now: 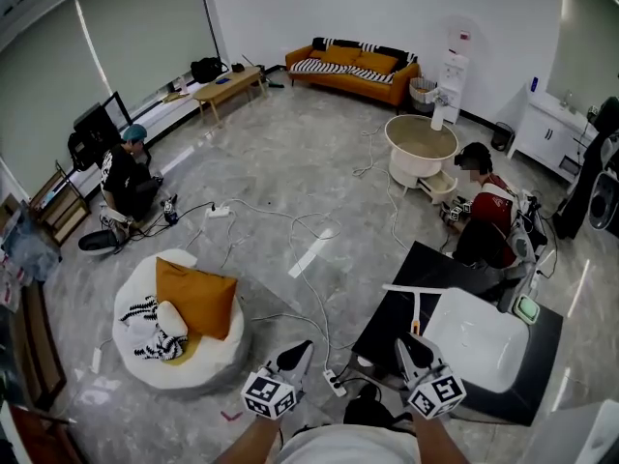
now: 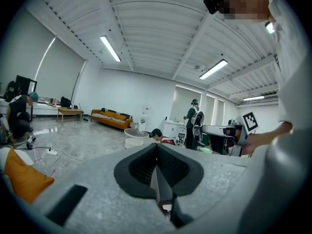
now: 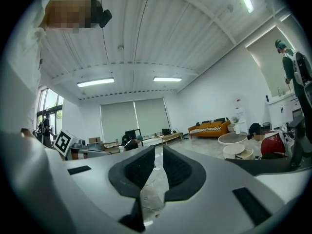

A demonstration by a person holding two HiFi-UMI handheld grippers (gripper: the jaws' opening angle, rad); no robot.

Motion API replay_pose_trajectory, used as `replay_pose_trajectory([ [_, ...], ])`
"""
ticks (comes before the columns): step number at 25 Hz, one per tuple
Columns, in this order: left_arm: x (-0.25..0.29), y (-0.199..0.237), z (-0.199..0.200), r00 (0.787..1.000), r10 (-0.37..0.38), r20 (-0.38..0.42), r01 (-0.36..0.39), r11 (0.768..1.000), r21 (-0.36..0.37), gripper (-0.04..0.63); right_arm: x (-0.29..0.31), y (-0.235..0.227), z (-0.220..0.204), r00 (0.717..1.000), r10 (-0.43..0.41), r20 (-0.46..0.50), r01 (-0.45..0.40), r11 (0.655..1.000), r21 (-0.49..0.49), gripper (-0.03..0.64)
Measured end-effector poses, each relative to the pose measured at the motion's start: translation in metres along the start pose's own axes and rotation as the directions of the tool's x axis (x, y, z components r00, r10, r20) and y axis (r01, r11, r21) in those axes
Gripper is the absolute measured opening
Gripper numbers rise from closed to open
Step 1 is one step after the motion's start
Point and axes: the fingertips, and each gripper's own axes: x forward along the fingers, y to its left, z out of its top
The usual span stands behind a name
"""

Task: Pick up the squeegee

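Evidently unstarted: the squeegee lies by the desk's left edge. Left gripper and right gripper hover empty, jaws pressed together.

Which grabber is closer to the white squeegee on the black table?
Right. In the head view the right gripper sits just below the squeegee, near its handle end. The left gripper is farther off, down to the squeegee's left.

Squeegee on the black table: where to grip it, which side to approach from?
Grip the handle, probably from the near side with the right gripper. The squeegee lies flat on the black table, blade bar across the far end, handle pointing back toward that gripper. Its jaws are shut, so open first.
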Motion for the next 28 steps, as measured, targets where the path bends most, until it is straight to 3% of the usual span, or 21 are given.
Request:
replay_pose_trajectory([
  [4,0.044,0.004,0.018,1.000,0.005,0.007,-0.005,1.000,-0.031,0.015,0.012,-0.045,0.013,1.000,-0.002,0.006,0.002,1.000,0.012,0.018],
  [9,0.088,0.014,0.034,0.999,0.037,0.005,-0.037,0.999,0.001,0.015,0.033,-0.098,0.014,1.000,0.002,0.001,-0.002,1.000,0.030,0.018],
  [19,0.153,0.075,0.012,0.997,0.067,-0.040,-0.067,0.998,0.013,0.015,0.078,-0.164,-0.032,0.994,-0.060,-0.087,0.066,0.996,0.067,0.055],
  [22,0.174,0.089,0.003,0.998,0.018,-0.064,-0.020,1.000,-0.022,0.015,0.082,-0.176,-0.039,0.982,-0.118,-0.148,0.127,0.990,0.055,0.065],
  [28,0.209,0.123,-0.015,0.989,-0.097,-0.109,0.092,0.994,-0.055,0.015,0.096,-0.191,-0.082,0.923,-0.250,-0.291,0.272,0.961,0.039,0.091],
])
